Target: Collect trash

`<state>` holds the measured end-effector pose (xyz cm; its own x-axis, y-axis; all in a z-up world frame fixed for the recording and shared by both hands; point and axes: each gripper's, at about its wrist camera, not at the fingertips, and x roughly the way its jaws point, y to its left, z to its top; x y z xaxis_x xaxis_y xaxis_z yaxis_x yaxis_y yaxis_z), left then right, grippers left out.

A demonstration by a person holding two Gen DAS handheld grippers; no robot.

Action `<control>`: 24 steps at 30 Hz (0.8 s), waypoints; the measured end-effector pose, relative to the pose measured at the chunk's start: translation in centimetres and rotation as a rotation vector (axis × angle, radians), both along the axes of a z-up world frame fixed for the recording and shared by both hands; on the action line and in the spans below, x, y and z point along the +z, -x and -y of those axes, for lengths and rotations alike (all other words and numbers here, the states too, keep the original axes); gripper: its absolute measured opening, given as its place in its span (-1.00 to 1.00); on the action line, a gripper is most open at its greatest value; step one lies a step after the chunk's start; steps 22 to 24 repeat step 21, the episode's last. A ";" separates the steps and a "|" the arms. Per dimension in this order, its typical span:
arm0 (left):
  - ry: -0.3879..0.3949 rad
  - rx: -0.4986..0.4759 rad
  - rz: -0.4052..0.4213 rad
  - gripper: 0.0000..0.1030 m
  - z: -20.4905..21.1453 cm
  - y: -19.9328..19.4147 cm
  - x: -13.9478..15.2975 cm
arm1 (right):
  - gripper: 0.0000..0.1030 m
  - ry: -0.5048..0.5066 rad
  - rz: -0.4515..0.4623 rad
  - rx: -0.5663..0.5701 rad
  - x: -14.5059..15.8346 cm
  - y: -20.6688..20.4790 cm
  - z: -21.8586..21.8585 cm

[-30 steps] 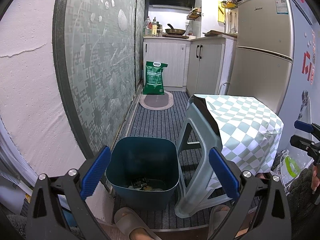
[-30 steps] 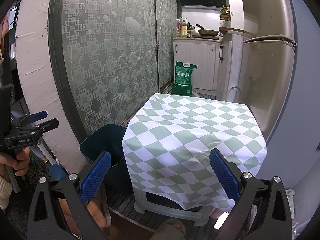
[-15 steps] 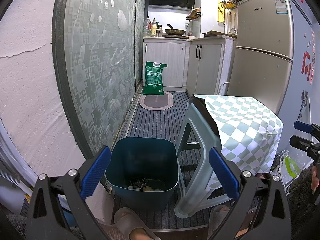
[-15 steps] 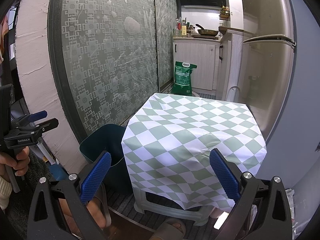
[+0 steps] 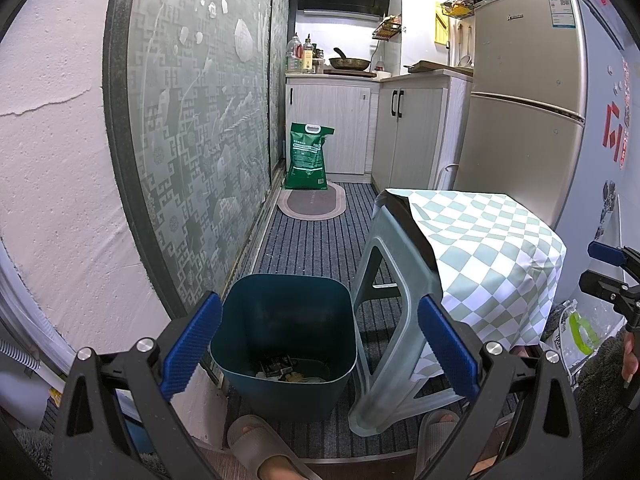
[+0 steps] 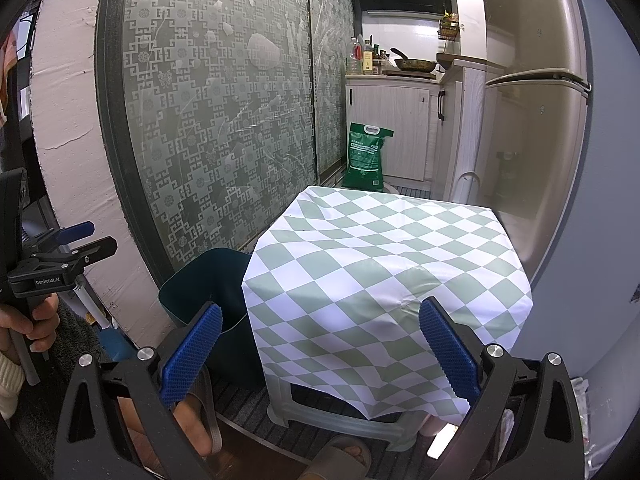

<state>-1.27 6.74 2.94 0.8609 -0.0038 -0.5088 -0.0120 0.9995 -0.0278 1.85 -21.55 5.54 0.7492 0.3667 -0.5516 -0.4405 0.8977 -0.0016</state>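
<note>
While both sets of blue ribbed pads are standing wide apart and gripping nothing: left gripper (image 5: 319,346) hovering over one dark teal plastic bin (image 5: 285,340), square-mouthed with rounded corners, holding a few scraps of trash (image 5: 289,372) at its bottom; right gripper (image 6: 319,350) facing one pale plastic stool (image 5: 384,320) draped in a green-and-white checked cloth (image 6: 384,280), bare on top; bin sitting just beside the stool, against a frosted patterned sliding door (image 5: 192,140); striped floor mat (image 5: 316,240) lying open toward the kitchen
</note>
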 end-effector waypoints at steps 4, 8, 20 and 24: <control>0.000 -0.002 -0.001 0.94 0.1 0.0 0.1 | 0.93 0.001 -0.001 -0.001 -0.1 0.1 0.1; -0.002 -0.001 -0.001 0.94 0.1 0.0 0.0 | 0.93 0.000 -0.001 -0.002 -0.1 0.1 0.1; 0.003 0.002 -0.012 0.94 0.1 -0.2 -0.3 | 0.93 0.001 -0.001 -0.002 0.0 0.1 0.0; 0.005 0.003 -0.012 0.94 0.1 -0.2 -0.3 | 0.93 0.001 -0.002 -0.003 0.0 0.1 0.0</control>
